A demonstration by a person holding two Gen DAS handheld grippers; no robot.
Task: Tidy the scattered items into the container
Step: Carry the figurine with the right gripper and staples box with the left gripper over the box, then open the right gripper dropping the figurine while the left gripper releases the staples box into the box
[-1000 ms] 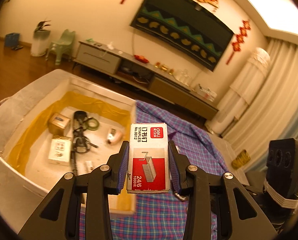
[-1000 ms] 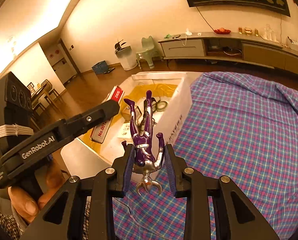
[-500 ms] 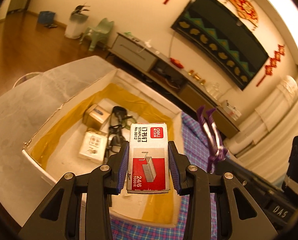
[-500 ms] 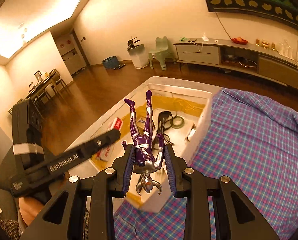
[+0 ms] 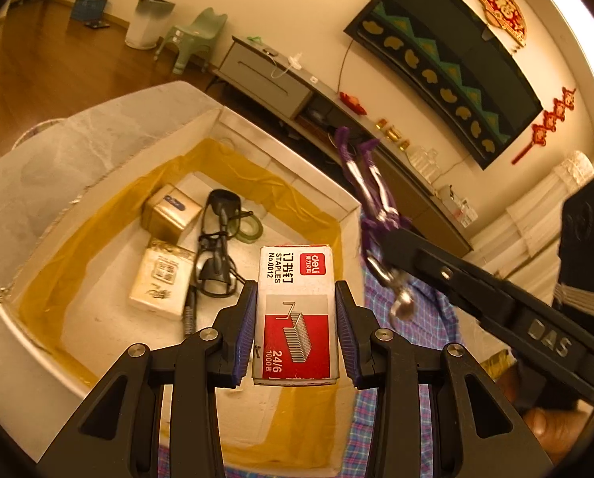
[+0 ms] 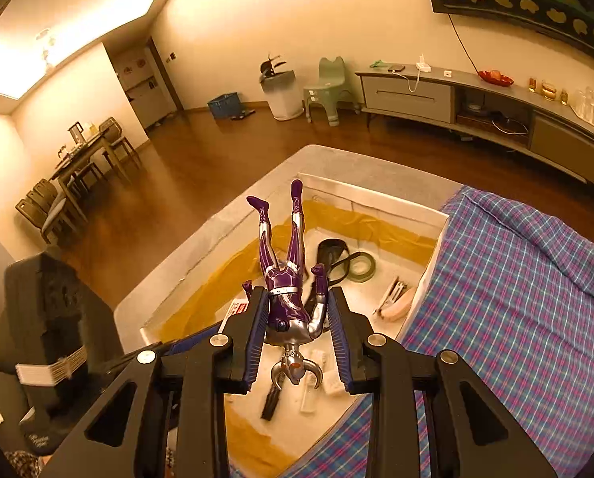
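My left gripper point(image 5: 296, 330) is shut on a red and white staples box point(image 5: 296, 314), held above the near part of the white foam container point(image 5: 285, 155) lined with yellow tape. A purple and silver toy figure point(image 6: 287, 290) hangs head toward the camera, feet away, with my right gripper point(image 6: 297, 334) shut on its torso over the container point(image 6: 380, 199). In the left wrist view the figure point(image 5: 372, 203) and the right gripper's black finger point(image 5: 456, 275) sit at the container's right edge. The left gripper's body point(image 6: 54, 318) shows at the left of the right wrist view.
Inside the container lie two small boxes point(image 5: 169, 215), glasses with a cord point(image 5: 217, 247), a green tape roll point(image 6: 360, 267), a pale clip-like tool point(image 6: 394, 302) and small white items. A plaid cloth point(image 6: 516, 298) covers the surface to the right. Wooden floor and a low TV cabinet point(image 6: 456, 99) lie beyond.
Both grippers have moved over the container, each keeping its grip. The container now fills more of both views, and the figure has come in at the container's right edge in the left wrist view.
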